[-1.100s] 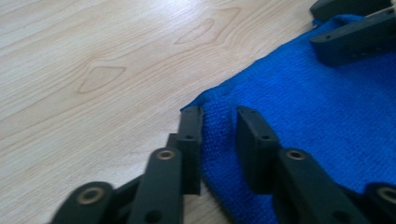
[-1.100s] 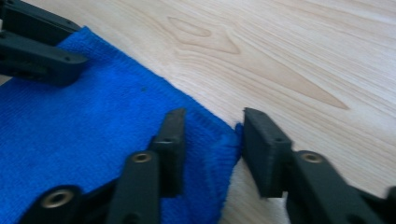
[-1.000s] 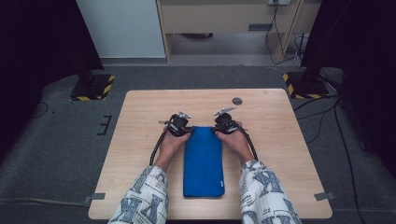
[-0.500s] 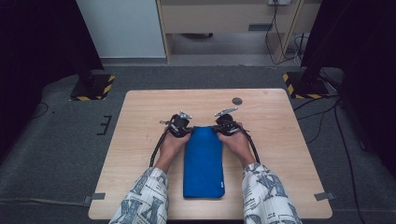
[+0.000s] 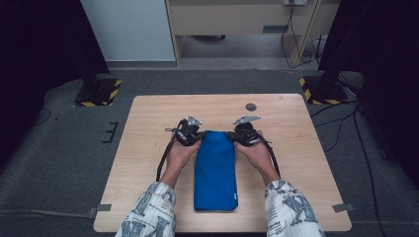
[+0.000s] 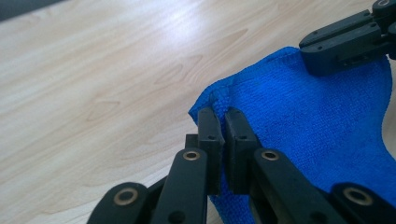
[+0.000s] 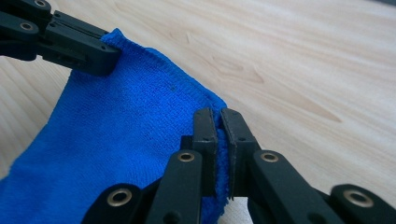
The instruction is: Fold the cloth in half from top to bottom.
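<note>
A blue cloth (image 5: 215, 170) lies folded lengthwise on the wooden table (image 5: 148, 123), its far end raised a little. My left gripper (image 5: 193, 138) is shut on the cloth's far left corner (image 6: 205, 105), pads pinching the fabric edge. My right gripper (image 5: 236, 137) is shut on the far right corner (image 7: 217, 105). In the left gripper view the cloth (image 6: 303, 112) stretches right to the other gripper's jaw tips (image 6: 343, 39). In the right gripper view the cloth (image 7: 121, 140) spans left to the other gripper (image 7: 70, 42). Both sets of jaws have just closed onto the corners.
A small dark round disc (image 5: 251, 106) sits on the table beyond the cloth. Black stands with yellow-black striped bases (image 5: 99, 91) (image 5: 323, 91) flank the table on the grey floor. Cables trail from each gripper along the forearms.
Both grippers have risen slightly with the cloth's far corners, lifting that end off the table. The rest of the cloth stays flat.
</note>
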`<state>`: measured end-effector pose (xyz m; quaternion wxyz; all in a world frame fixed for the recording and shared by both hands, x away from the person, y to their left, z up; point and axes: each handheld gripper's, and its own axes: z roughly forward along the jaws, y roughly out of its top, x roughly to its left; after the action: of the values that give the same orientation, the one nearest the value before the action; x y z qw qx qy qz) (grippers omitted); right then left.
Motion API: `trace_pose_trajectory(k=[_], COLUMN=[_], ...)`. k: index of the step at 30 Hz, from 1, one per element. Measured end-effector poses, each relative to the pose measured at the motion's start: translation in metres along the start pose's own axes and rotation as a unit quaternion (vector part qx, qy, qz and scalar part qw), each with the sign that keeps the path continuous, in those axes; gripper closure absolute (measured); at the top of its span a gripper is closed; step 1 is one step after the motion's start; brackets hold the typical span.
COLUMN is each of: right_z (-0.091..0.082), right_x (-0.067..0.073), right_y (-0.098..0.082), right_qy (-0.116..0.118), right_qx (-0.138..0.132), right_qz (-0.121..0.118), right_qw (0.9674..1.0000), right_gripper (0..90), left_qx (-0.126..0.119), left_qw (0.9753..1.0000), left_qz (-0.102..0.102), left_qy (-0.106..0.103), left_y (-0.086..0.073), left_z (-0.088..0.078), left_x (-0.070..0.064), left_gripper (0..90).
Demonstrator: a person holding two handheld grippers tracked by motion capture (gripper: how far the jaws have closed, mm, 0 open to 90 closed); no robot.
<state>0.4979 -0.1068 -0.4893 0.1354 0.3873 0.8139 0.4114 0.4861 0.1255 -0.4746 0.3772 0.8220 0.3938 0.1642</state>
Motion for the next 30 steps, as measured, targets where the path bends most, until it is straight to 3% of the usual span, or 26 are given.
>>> trace_pose_trajectory(k=[2, 9, 12, 30], right_z=[-0.006, -0.020, -0.021, -0.014], right_x=[0.002, 0.005, 0.004, -0.007], right_y=[0.003, 0.016, 0.020, 0.048], right_qy=[-0.001, 0.004, 0.007, -0.006], right_qx=[-0.007, -0.022, -0.028, -0.024], right_qz=[-0.001, -0.013, -0.011, -0.025], right_qw=[1.0000, 0.9997, 0.9995, 0.9994], right_gripper=[85.6, 85.5, 85.6, 85.6], left_qx=[-0.005, -0.026, -0.036, -0.038], left_qw=[1.0000, 0.9997, 0.9993, 0.9992], left_qz=[0.006, 0.000, -0.006, 0.008], left_qy=[0.002, 0.000, -0.003, 0.013], left_y=[0.004, 0.008, 0.009, 0.033], left_z=[-0.006, -0.018, -0.020, -0.014], left_x=[-0.002, -0.001, 0.004, 0.019], left_gripper=[86.6, 86.5, 86.5, 86.5])
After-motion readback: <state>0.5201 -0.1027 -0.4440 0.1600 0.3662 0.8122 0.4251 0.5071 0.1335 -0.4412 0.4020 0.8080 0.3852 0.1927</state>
